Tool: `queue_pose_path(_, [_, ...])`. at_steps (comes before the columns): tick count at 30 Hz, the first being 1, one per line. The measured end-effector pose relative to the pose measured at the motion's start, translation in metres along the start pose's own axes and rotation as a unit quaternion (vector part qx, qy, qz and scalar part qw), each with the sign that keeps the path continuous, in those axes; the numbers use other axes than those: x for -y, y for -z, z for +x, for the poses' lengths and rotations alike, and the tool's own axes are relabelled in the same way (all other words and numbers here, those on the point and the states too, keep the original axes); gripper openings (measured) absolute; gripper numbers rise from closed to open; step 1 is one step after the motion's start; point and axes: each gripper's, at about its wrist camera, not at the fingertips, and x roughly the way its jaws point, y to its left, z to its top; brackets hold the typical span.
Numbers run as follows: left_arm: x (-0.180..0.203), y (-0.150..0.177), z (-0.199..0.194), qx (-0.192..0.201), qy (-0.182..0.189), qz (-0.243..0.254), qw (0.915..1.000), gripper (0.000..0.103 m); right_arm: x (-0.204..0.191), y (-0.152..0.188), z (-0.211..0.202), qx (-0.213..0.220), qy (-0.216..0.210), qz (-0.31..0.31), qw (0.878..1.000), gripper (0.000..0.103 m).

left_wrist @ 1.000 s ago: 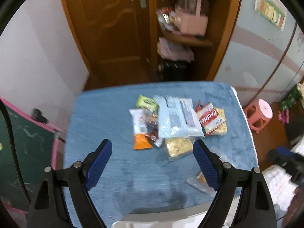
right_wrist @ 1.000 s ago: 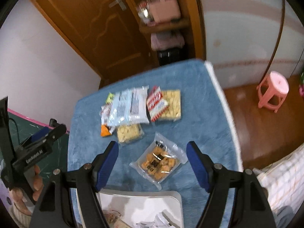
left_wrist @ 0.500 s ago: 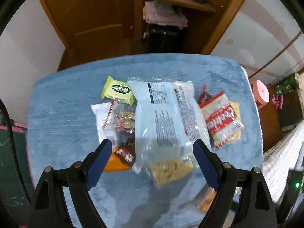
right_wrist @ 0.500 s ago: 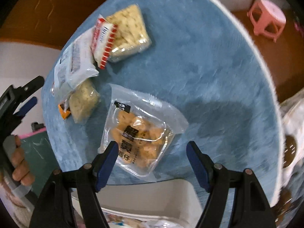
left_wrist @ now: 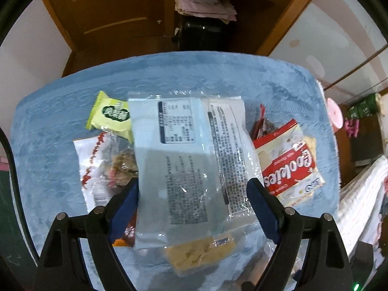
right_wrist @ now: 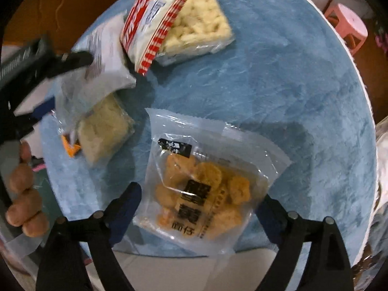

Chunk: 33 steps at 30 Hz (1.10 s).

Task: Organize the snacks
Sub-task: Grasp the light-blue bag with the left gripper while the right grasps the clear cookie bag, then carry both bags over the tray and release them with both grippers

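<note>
Right gripper [right_wrist: 194, 208] opening – straddling biscuit packet [right_wrist: 206, 184]

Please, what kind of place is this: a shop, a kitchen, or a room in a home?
Most likely a room in a home, perhaps a bedroom. A wooden door stands next to a shelf of folded clothes, a pink plastic stool sits on the floor, and the snacks lie on a soft blue cloth.

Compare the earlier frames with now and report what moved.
Both grippers came down toward the blue cloth. The left gripper now straddles the large clear packet; the right gripper, jaws opening, straddles the bag of golden snacks. Neither pack is gripped. The snacks lie where they were.
</note>
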Motion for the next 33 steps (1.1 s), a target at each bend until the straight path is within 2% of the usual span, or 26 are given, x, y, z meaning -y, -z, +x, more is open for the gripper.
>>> queue_pose_path(5, [0.016,-0.001,0.012,0.012,-0.038,0.012,0.9991,0.092,-0.002,0.002,0.012,-0.006,0.006,-0.010,1.000,0.090])
queue_pose_path(7, [0.021,-0.001,0.013,0.017,-0.049,0.018,0.9985,0.092,-0.002,0.004,0.011,-0.001,0.002,-0.018,1.000,0.086])
queue_pose_path(8, [0.023,-0.001,0.014,0.019,-0.055,0.025,0.9980,0.088,-0.003,0.005,0.010,0.002,0.000,-0.023,1.000,0.084])
queue_pose_path(9, [0.025,0.000,0.015,0.020,-0.059,0.029,0.9977,0.074,-0.004,0.007,0.008,0.006,-0.001,-0.029,1.000,0.080])
queue_pose_path(10, [0.026,0.000,0.014,0.025,-0.065,0.030,0.9971,0.070,-0.005,0.009,0.007,0.009,-0.001,-0.033,0.999,0.078])
queue_pose_path(11, [0.026,0.000,0.013,0.030,-0.067,0.028,0.9969,0.060,-0.003,0.012,0.005,0.011,-0.003,-0.034,0.999,0.076])
queue_pose_path(12, [0.025,0.000,0.010,0.035,-0.068,0.024,0.9968,0.038,-0.002,0.014,0.003,0.014,-0.005,-0.034,0.999,0.075])
queue_pose_path(15, [0.018,0.000,0.005,0.038,-0.050,0.011,0.9980,0.030,0.011,0.020,-0.003,0.013,-0.014,-0.032,0.999,0.075])
queue_pose_path(19, [0.012,0.009,-0.007,0.053,-0.051,0.007,0.9973,0.026,0.017,0.031,-0.009,0.024,-0.024,-0.035,0.999,0.074])
queue_pose_path(24, [0.007,0.025,-0.047,0.095,-0.041,0.005,0.9947,0.026,0.026,0.036,-0.041,0.060,-0.047,-0.044,0.996,0.074])
queue_pose_path(29, [0.004,0.049,-0.111,0.140,-0.025,0.007,0.9899,0.026,0.028,0.044,-0.077,0.103,-0.071,-0.047,0.991,0.074])
queue_pose_path(33, [0.001,0.082,-0.173,0.171,-0.007,0.009,0.9851,0.026,0.033,0.061,-0.115,0.138,-0.089,-0.057,0.985,0.075])
